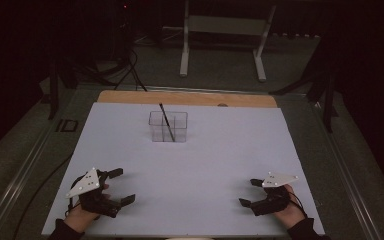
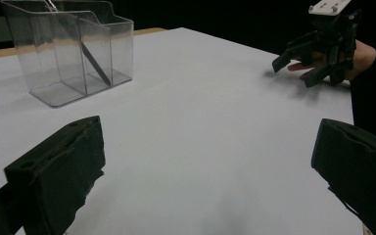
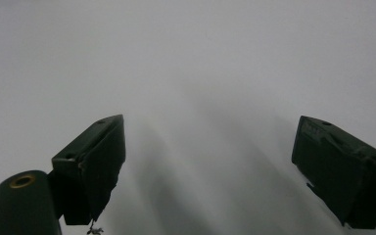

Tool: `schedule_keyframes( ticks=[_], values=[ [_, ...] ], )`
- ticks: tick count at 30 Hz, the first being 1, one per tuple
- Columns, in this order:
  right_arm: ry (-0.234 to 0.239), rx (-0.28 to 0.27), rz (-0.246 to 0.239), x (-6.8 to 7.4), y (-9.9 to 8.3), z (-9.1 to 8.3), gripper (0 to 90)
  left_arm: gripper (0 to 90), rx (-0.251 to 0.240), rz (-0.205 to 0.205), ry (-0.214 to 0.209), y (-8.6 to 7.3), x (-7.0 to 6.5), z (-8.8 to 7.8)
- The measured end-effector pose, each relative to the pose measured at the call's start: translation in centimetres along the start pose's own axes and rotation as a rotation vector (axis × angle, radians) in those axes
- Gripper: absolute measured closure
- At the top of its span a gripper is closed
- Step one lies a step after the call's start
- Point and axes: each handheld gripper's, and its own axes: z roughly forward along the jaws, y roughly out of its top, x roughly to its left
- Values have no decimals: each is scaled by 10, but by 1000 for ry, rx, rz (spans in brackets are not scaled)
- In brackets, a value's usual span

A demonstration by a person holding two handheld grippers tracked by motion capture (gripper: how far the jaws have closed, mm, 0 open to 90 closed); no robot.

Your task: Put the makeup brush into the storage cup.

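The left tool [image 1: 122,186] rests near the tabletop's [image 1: 205,165] front left corner, jaws wide and empty. Farther back at mid-tabletop, the clear divided box [image 1: 168,126] holds a dark pen [image 1: 166,121] leaning upright. The right tool [image 1: 250,192] sits wide and empty too. Nothing seems under way; any next move means a long forward reach.
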Motion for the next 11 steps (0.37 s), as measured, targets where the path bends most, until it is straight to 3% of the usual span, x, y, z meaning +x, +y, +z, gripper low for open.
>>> schedule_keyframes(
  ticks=[11],
  values=[
    [8, 2, 8, -1, -1, 0, 128, 9, -4, -4, -4, 0, 0, 0]
  ],
)
